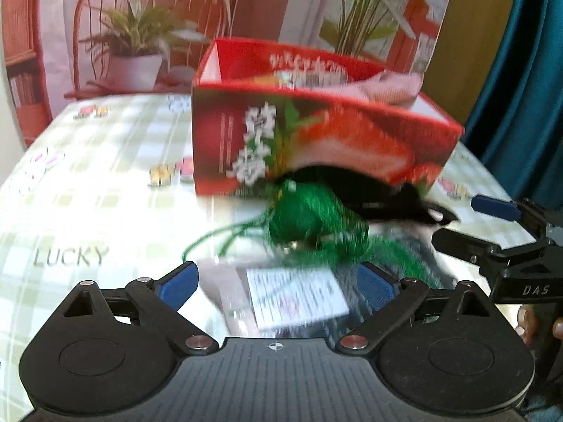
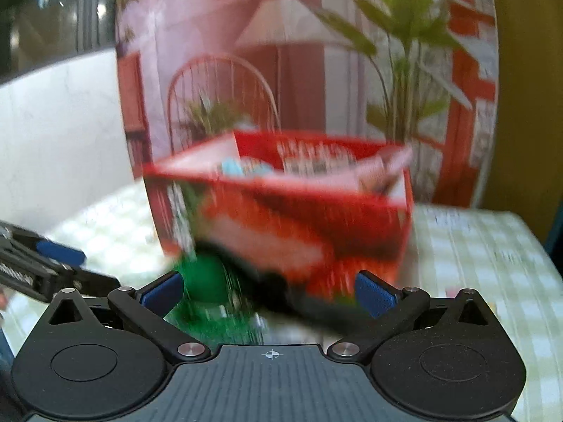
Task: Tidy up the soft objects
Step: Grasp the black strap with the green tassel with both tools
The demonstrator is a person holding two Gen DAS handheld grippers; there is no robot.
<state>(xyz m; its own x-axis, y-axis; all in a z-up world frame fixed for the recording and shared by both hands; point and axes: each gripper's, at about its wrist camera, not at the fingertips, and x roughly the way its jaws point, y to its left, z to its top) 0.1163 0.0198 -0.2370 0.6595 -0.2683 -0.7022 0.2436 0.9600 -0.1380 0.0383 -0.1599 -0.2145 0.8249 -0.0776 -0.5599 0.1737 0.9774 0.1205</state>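
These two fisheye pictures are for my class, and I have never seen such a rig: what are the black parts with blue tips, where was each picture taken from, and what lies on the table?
No robot here: a person holds a two-finger gripper in each hand, each with its own camera looking forward along its blue fingers. One picture is from the left gripper, the other from the right gripper. Both are open and hold nothing.

On the checked tablecloth stands an open red box with pink cloth inside. Before it lie a green tasselled ball, something black and a clear packet with a white label. The right picture is badly blurred.
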